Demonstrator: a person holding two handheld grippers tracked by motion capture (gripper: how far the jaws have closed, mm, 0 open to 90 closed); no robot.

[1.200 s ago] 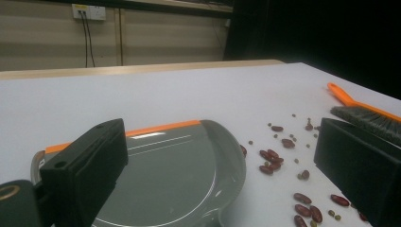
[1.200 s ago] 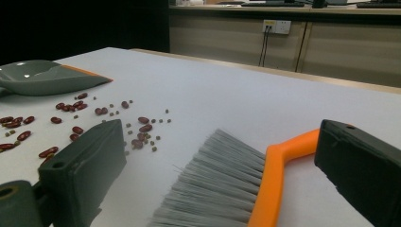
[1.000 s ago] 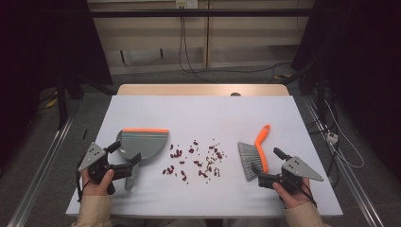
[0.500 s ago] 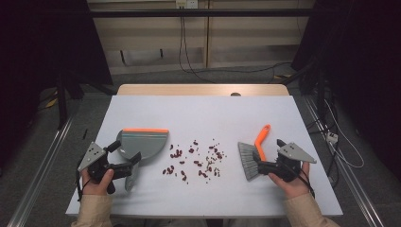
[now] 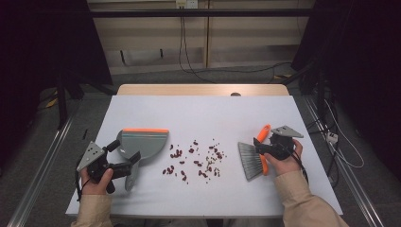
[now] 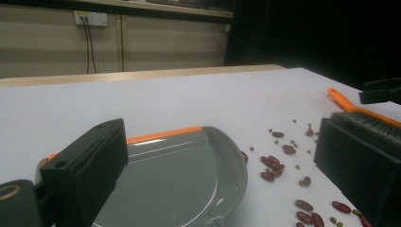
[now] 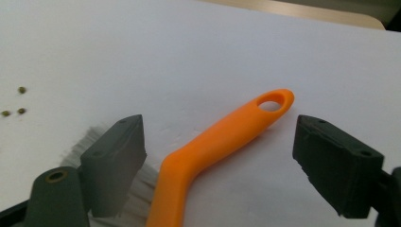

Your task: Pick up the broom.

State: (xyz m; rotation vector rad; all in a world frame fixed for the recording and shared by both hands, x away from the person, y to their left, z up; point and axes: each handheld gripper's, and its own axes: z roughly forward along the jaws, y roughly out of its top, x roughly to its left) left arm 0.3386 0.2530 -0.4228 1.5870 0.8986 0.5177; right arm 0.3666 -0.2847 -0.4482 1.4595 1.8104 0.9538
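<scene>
white table [image 5: 198, 113] | beans [image 5: 196, 158] between dustpan [image 5: 144, 143], brush [image 5: 255, 158]

The room is dim, with dark surroundings; light from above brightens the white table [image 5: 203, 113]. Glare streaks gleam on the grey dustpan [image 6: 175, 189]. In both gripper views, the nearby black jaws look soft and blurred

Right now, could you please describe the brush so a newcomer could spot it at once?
On the white table, look right of the scattered beans. The brush lies flat there between the open right tongs; its grey bristles and bent orange handle with a hanging hole set it apart.
</scene>
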